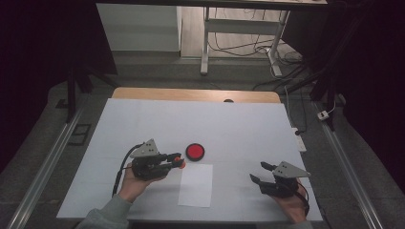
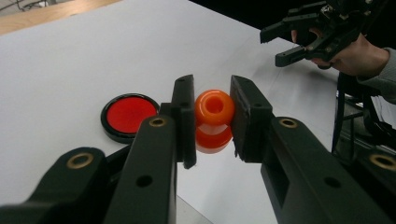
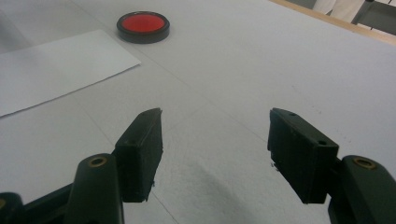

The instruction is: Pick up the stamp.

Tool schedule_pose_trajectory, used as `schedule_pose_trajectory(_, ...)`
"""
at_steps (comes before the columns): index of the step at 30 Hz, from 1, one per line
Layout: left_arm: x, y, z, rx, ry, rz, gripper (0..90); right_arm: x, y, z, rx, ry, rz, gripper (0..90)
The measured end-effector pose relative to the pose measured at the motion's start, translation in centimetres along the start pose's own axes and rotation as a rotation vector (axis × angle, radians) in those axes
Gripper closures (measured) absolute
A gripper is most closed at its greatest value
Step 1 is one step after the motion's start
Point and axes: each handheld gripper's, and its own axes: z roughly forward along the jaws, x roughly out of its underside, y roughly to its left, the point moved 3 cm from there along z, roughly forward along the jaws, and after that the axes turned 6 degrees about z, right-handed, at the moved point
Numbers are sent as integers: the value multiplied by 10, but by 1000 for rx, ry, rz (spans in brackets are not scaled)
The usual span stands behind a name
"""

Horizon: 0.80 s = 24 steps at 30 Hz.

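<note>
No brand, label or writing can be read on any thing here.

The table (image 1: 143,124) is the largest thing: a pale grey-white top with a strip of light wood along its far edge. On it, close to the person's side, lies a white sheet of paper (image 1: 196,185), flat and blank. Just beyond the far edge of the paper sits a round red pad in a black rim (image 1: 195,151), low and flat like a small tin; it touches neither the paper nor the grippers.

The left gripper (image 1: 177,161) is held in the person's left hand (image 1: 133,183) above the table, pointing to the red pad, and its jaws pinch a small orange piece (image 2: 214,117). This piece is glossy and a little translucent, shaped like a spool: a rounded upper part with a hole in the middle, and a wider rounded base under it. It sits between the two black pads, which press on its sides, and it is lifted off the table, just beside the red pad and over the far left corner of the paper.

The right gripper (image 1: 261,172) is low at the right of the paper, well apart from the other things. Its jaws stand spread wide with nothing between them.
</note>
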Motion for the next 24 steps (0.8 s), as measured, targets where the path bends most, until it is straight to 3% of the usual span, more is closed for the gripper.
schedule_pose_trajectory(24, 3, -20, 38, 52, 58, 12, 722, 1, 2, 2, -1, 7, -9, 349)
